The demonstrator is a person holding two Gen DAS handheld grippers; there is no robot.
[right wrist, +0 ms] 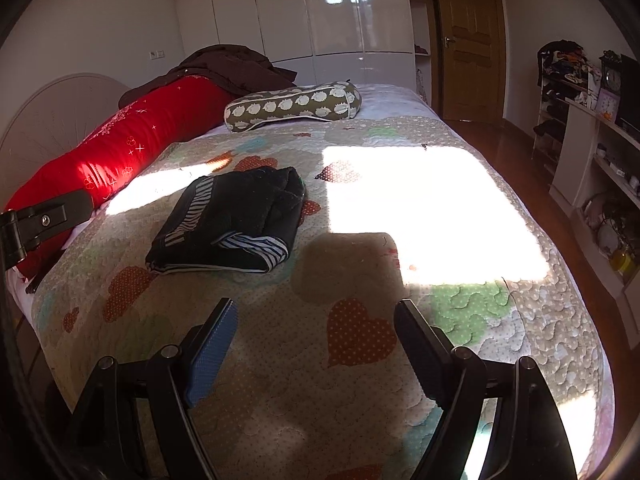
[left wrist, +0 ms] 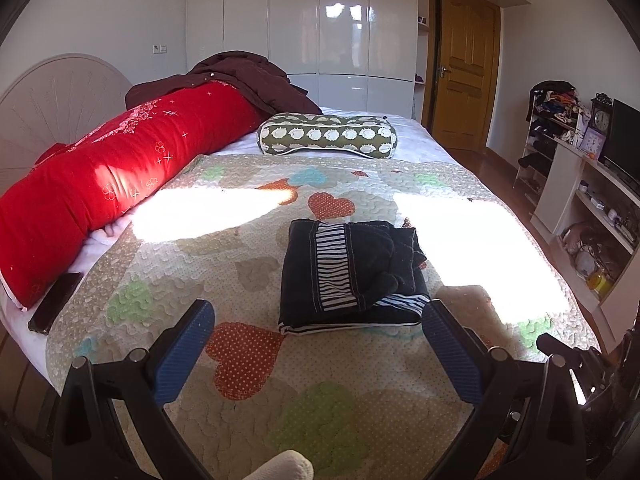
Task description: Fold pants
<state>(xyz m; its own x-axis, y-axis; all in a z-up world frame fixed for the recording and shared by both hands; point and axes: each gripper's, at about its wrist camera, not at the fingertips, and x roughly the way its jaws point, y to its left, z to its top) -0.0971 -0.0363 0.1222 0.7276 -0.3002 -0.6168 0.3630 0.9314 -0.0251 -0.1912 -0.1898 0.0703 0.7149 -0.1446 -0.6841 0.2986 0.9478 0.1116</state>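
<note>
1. Left wrist view: the left gripper (left wrist: 316,328) is spread wide and holds nothing; its blue pads (left wrist: 182,354) hang above the quilt (left wrist: 248,408), close to the near edge of the bed.
2. The pants (left wrist: 352,272) lie as a compact dark bundle with striped trim in the middle of the quilt, just in front of the right fingertip. I cannot tell if that fingertip touches them.
3. I judge the folding as nearly done: the bundle is rectangular and stacked in several layers. Only the top layer on its right side is a little crumpled and could be smoothed.
4. Around it: a red bolster (left wrist: 108,188) along the left edge, a dark phone (left wrist: 54,304) beside it near the left front corner, a spotted pillow (left wrist: 328,134) toward the far edge, and a brown blanket (left wrist: 240,80) behind. Nothing lies between the gripper and the pants.
5. Right wrist view: the right gripper (right wrist: 316,320) is also spread apart and empty, above the quilt (right wrist: 280,380) near the front edge.
6. Here the pants (right wrist: 236,220) lie ahead and to the left, well apart from this gripper, toward the left half of the bed.
7. The shelf unit (right wrist: 592,168) with small items stands beyond the right edge, away from the work. The way to the bundle is free.
</note>
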